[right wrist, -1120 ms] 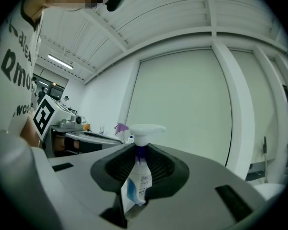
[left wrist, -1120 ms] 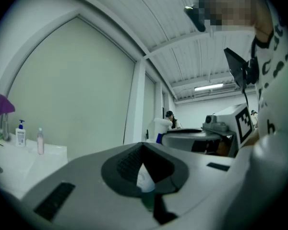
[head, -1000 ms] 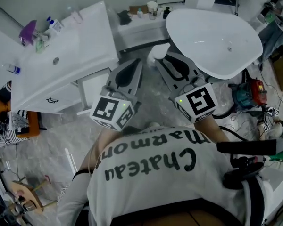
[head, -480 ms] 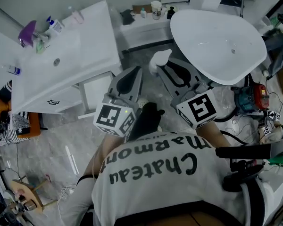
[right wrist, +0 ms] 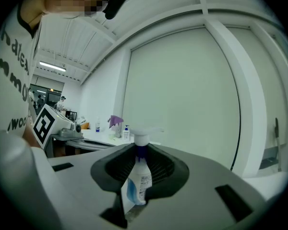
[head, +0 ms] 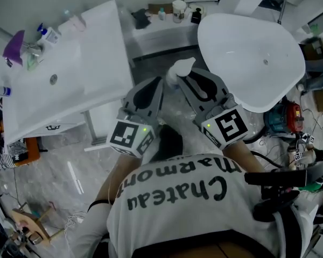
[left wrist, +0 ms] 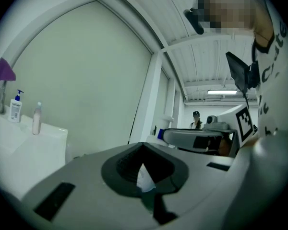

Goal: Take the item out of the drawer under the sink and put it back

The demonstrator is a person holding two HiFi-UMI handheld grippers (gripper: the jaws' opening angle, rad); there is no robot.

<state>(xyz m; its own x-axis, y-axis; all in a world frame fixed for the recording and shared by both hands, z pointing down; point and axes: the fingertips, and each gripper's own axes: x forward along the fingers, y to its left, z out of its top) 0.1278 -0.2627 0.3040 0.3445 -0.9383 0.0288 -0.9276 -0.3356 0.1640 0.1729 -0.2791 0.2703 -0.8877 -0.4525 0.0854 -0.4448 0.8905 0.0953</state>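
A white pump bottle (head: 178,69) with a blue label (right wrist: 136,178) stands upright between the jaws of my right gripper (head: 189,78), which is shut on its body. My left gripper (head: 155,85) is held beside it on the left, jaws together with nothing between them (left wrist: 145,176). Both point level, over the floor between the sink cabinet and the tub. The white sink cabinet (head: 70,74) stands at the left. Its drawer front (head: 51,127), with a dark handle, looks closed.
A white bathtub (head: 247,52) fills the upper right, close to the right gripper. Bottles (head: 46,34) and a purple thing (head: 13,44) stand on the sink top. A low shelf (head: 167,23) with cups is at the back. A red power tool (head: 290,112) and cables lie at the right.
Both grippers have moved forward together, the bottle still in the right one. The cabinet and tub now lie closer on either side. A dark shoe has come into view below the grippers.
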